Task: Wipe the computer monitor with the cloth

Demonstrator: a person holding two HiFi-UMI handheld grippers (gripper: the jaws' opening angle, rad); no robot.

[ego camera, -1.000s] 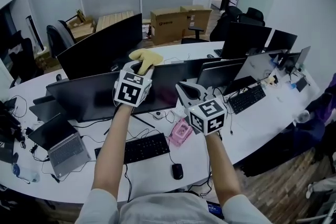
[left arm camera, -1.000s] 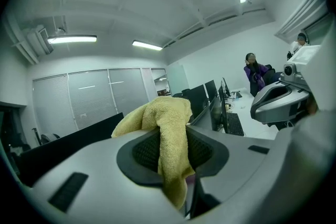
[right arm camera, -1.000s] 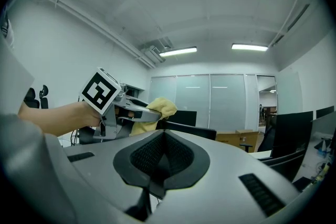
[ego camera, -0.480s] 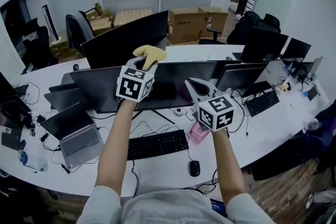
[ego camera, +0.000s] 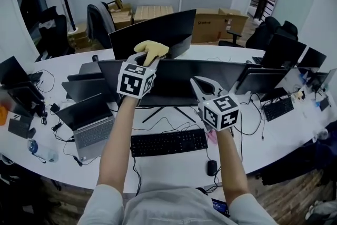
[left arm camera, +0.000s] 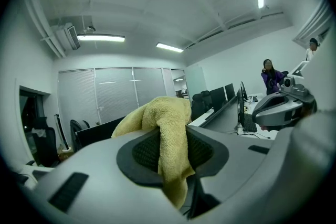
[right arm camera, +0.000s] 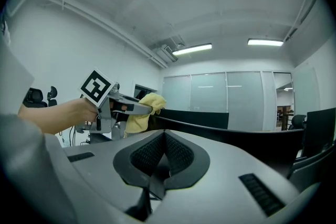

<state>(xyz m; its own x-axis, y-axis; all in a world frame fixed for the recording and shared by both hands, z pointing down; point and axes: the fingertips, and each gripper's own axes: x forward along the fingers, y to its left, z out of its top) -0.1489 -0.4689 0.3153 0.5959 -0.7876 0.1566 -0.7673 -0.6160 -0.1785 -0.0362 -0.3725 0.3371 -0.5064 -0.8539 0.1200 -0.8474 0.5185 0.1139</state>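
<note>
A yellow cloth (ego camera: 152, 49) is clamped in my left gripper (ego camera: 143, 59), which is held up at the top edge of the wide dark monitor (ego camera: 176, 80) on the desk. In the left gripper view the cloth (left arm camera: 169, 134) hangs down between the shut pads. My right gripper (ego camera: 198, 83) hovers to the right, in front of the same monitor's screen, shut with nothing in it. The right gripper view shows its pads (right arm camera: 149, 155) closed together, with the left gripper (right arm camera: 116, 107) and cloth (right arm camera: 140, 108) at the left above the monitor's top edge (right arm camera: 226, 136).
A second monitor (ego camera: 152, 34) stands behind the first. On the curved white desk (ego camera: 168, 163) lie a black keyboard (ego camera: 168, 142), a mouse (ego camera: 211, 167), a laptop (ego camera: 89, 124) and cables. More monitors (ego camera: 263, 81) stand to the right. A person (left arm camera: 270, 77) stands far off.
The head view has swung left, so the desk and monitors sit further right in the picture. Both grippers stay raised in front of the monitor, the left still holding the cloth.
</note>
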